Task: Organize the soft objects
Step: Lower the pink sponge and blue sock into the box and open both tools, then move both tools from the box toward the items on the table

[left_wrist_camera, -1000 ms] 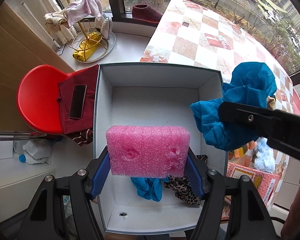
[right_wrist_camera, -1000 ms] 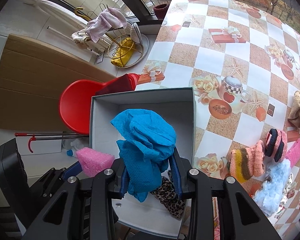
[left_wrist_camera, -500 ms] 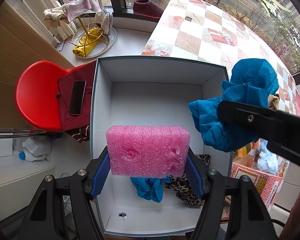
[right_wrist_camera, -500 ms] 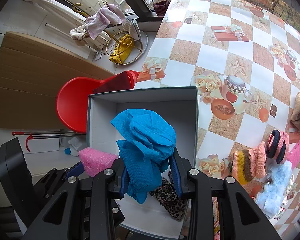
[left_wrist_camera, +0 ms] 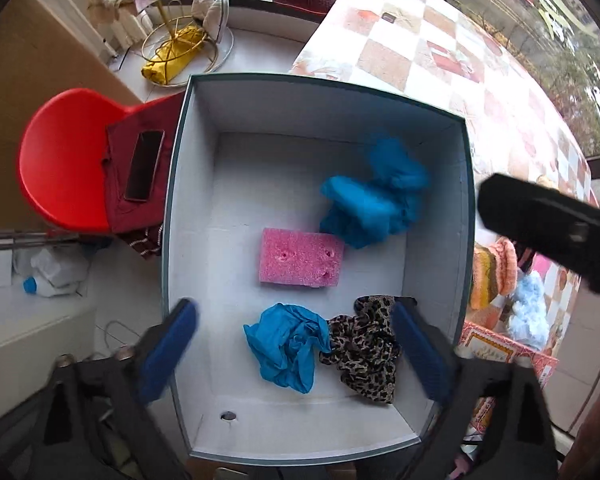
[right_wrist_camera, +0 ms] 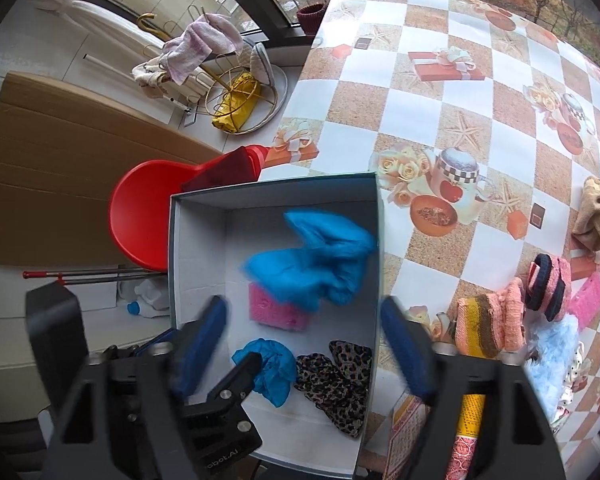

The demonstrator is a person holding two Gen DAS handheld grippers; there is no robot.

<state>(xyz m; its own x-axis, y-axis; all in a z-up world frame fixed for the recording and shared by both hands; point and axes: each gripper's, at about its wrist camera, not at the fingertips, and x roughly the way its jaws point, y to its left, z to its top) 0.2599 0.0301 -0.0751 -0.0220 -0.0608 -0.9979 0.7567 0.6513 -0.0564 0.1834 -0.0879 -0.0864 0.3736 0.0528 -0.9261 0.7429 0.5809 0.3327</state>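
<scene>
A white box (left_wrist_camera: 192, 184) (right_wrist_camera: 198, 248) lies open below both grippers. Inside it the pink foam block (left_wrist_camera: 301, 258) (right_wrist_camera: 274, 312) rests on the floor, and the blue knitted cloth (left_wrist_camera: 374, 196) (right_wrist_camera: 314, 258) appears blurred just above and beside it. A smaller blue cloth (left_wrist_camera: 286, 340) (right_wrist_camera: 270, 368) and a leopard-print cloth (left_wrist_camera: 364, 346) (right_wrist_camera: 336, 384) lie nearer the front. My left gripper (left_wrist_camera: 294, 354) is opening wide over the box, nothing between its jaws. My right gripper (right_wrist_camera: 302, 348) is opening too, its pads clear of the blue knitted cloth.
A red chair (left_wrist_camera: 60, 164) with a dark red garment and a phone (left_wrist_camera: 144, 164) stands left of the box. On the checked tablecloth (right_wrist_camera: 440, 92) to the right lie several knitted and fluffy items (right_wrist_camera: 496, 320). A gold wire stand (right_wrist_camera: 236, 100) with cloths stands by the window.
Both grippers have opened. The pink foam block left the left jaws and lies on the box floor. The blue knitted cloth left the right jaws and is down in the box.
</scene>
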